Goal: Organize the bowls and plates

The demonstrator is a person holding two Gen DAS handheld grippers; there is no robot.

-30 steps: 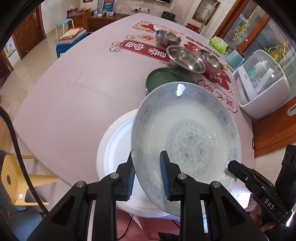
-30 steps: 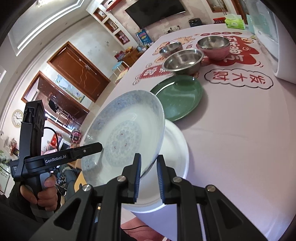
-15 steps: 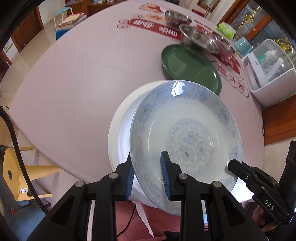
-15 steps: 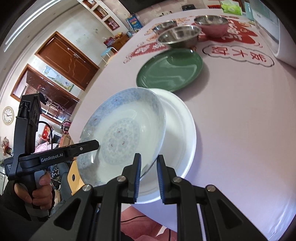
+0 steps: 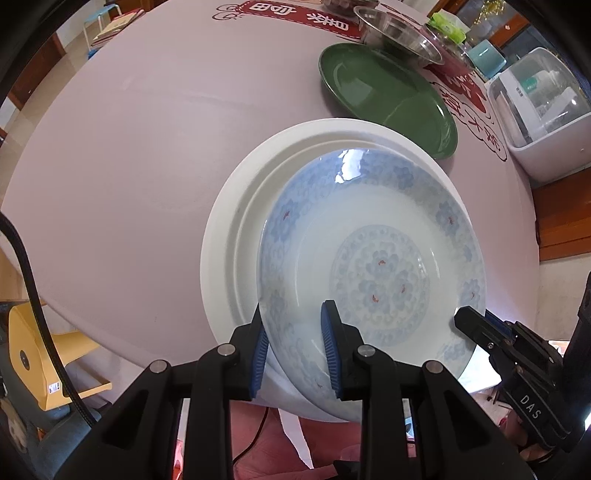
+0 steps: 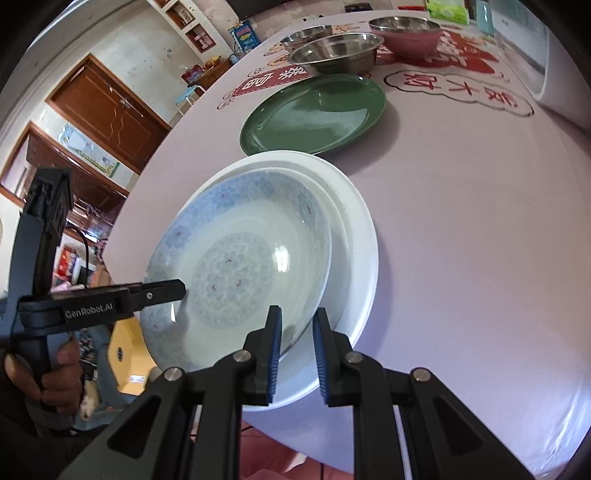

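A blue-patterned plate (image 5: 373, 266) is held by both grippers, tilted low over a large white plate (image 5: 232, 225) at the table's near edge. My left gripper (image 5: 295, 347) is shut on its near-left rim. My right gripper (image 6: 297, 350) is shut on its opposite rim, and it also shows in the left wrist view (image 5: 476, 325). In the right wrist view the blue-patterned plate (image 6: 236, 266) lies just above the white plate (image 6: 354, 236); whether they touch I cannot tell. The left gripper (image 6: 162, 291) shows there too.
A green plate (image 5: 388, 92) (image 6: 314, 114) lies beyond the white one. Steel bowls (image 6: 336, 51) and a pink bowl (image 6: 406, 35) stand farther back. A white dish-dryer box (image 5: 539, 114) sits at the right. The pink table (image 5: 147, 147) ends just below the grippers.
Both grippers have lowered the blue-patterned plate from high above the table down onto or just over the white plate, tilting it flatter. Both grips are unchanged.
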